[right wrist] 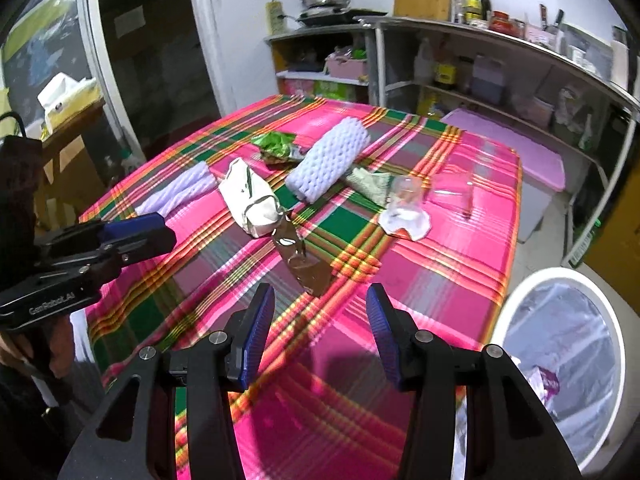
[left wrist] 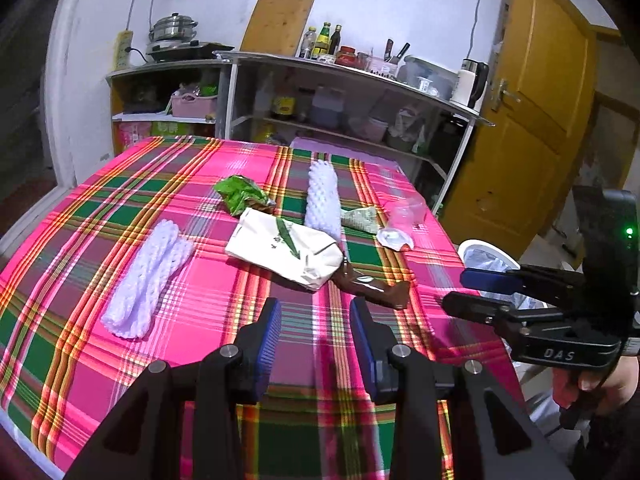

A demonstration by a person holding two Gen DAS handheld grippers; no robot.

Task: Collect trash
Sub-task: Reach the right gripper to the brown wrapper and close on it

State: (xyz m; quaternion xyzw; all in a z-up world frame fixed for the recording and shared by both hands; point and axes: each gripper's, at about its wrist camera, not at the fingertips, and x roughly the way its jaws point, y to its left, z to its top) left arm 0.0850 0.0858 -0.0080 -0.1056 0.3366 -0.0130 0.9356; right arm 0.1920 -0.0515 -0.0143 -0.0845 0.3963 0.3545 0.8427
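At the left of the left wrist view, a flattened white foam net sleeve point(left wrist: 146, 280) with a knobbly mesh surface is seen lying on the plaid tablecloth point(left wrist: 80, 240), with open cloth around it towards the near edge. Towards the middle, a crumpled green foil wrapper point(left wrist: 242, 194) lies just behind a creased white paper bag point(left wrist: 286, 246), which overlaps one end of a glossy brown wrapper point(left wrist: 372, 286). A second foam net sleeve point(left wrist: 322, 200), rolled and bumpy, stands beyond the bag, with a small pale green packet point(left wrist: 360, 219) just beside it. Further right, a clear plastic cup point(left wrist: 404, 216) and its peeled lid are hard to make out against the cloth.

At the bottom centre, the left gripper point(left wrist: 316, 344) is held released over bare cloth, with nothing between its blue ribbed pads. The right gripper point(left wrist: 468, 292) enters from the right edge, its jaws likewise apart and empty, and part of a hand point(left wrist: 592, 384) is cut off below it.

In the lower right of the right wrist view, a round white bin point(right wrist: 560, 364) lined with clear film is seen beside the table's edge, partly cropped, with some scraps already inside.
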